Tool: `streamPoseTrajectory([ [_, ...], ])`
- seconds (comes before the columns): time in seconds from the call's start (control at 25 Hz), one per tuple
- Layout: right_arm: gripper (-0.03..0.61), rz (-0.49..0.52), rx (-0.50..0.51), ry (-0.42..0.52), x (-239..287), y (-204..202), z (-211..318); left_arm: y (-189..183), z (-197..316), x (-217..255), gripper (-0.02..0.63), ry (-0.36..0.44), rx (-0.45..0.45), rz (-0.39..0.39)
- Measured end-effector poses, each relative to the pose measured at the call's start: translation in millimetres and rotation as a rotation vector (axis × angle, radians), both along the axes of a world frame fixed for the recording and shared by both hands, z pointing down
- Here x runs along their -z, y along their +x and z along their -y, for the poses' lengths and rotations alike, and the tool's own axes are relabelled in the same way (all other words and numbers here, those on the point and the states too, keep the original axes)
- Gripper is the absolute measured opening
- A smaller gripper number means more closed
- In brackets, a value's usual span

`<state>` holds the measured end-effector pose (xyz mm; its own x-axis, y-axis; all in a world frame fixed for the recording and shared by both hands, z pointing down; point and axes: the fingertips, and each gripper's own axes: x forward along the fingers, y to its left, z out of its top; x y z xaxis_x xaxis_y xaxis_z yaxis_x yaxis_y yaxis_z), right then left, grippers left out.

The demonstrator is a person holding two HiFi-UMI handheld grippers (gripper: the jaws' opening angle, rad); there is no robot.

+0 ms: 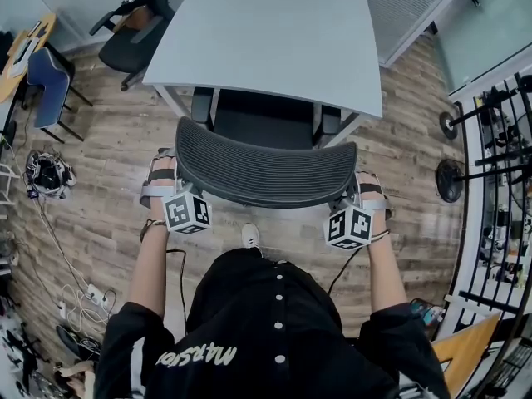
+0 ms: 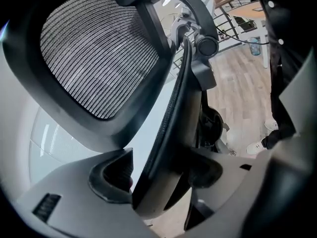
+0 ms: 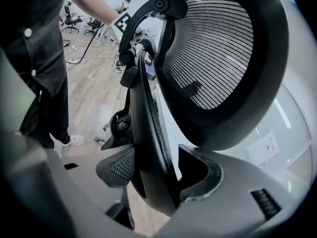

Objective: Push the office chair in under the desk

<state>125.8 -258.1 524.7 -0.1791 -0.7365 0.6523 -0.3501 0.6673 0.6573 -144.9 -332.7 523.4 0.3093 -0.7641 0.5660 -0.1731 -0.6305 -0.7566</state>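
A black mesh office chair stands at the white desk [image 1: 274,32], its seat [image 1: 262,119] partly beneath the desktop. The curved backrest [image 1: 266,169] faces me. My left gripper [image 1: 172,173] clasps the backrest's left end and my right gripper [image 1: 359,183] its right end. In the left gripper view the backrest's edge [image 2: 171,118] runs up between the jaws of the left gripper [image 2: 161,175], with the mesh headrest [image 2: 94,53] above. The right gripper view shows the same edge [image 3: 148,118] filling the gap of the right gripper [image 3: 156,175], under the headrest [image 3: 218,53].
A second black office chair [image 1: 133,36] stands at the desk's far left corner, and a blue chair [image 1: 48,77] beside an orange table [image 1: 25,44]. Cables [image 1: 50,173] lie on the wood floor at left. Two floor fans [image 1: 453,179] and racks stand at right.
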Motion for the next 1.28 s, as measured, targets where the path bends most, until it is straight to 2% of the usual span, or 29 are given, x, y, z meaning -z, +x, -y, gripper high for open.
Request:
streamPoseTrajectory([
  [0.92,0.264,-0.006,-0.036,0.000,0,7,37,10,45,1,0.313,0.008,-0.036,-0.003],
  [1.28,0.261,-0.014,-0.032,-0.032,-3,16,62,17,70,-1,0.313,0.003,-0.031,-0.002],
])
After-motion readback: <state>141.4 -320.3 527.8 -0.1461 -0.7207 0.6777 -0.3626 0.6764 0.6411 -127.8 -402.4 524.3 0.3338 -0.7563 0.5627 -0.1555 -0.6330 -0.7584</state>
